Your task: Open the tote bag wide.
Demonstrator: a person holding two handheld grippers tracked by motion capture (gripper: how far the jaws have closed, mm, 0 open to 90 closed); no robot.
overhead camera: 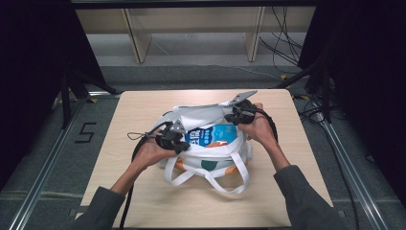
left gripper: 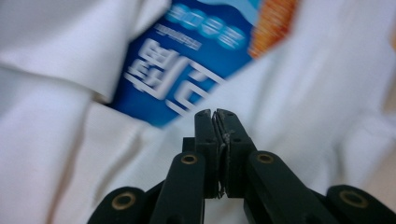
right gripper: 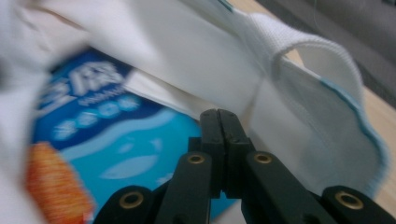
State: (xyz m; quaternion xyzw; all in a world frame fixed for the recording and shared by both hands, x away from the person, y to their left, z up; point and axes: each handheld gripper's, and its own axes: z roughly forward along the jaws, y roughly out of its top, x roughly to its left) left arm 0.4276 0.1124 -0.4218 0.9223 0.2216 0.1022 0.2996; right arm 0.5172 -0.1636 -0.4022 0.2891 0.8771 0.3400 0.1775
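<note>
A white tote bag [overhead camera: 209,155] lies in the middle of the wooden table [overhead camera: 143,191], its mouth open. Inside is a blue snack packet [overhead camera: 213,135] with white writing and an orange patch. My left gripper [overhead camera: 185,143] is at the near left rim of the mouth. In the left gripper view the left gripper [left gripper: 215,112] is shut, with white cloth and the packet [left gripper: 187,70] just behind the tips. My right gripper [overhead camera: 230,118] is at the far right rim. The right gripper [right gripper: 218,112] is shut over the packet [right gripper: 116,140], beside a folded bag strap [right gripper: 308,60].
The bag's two handles [overhead camera: 225,184] loop toward the table's near edge. Bare tabletop lies all round the bag. Black cables trail from both grippers. Beyond the far edge are a carpeted floor, shelf legs [overhead camera: 136,38] and loose wires [overhead camera: 282,48].
</note>
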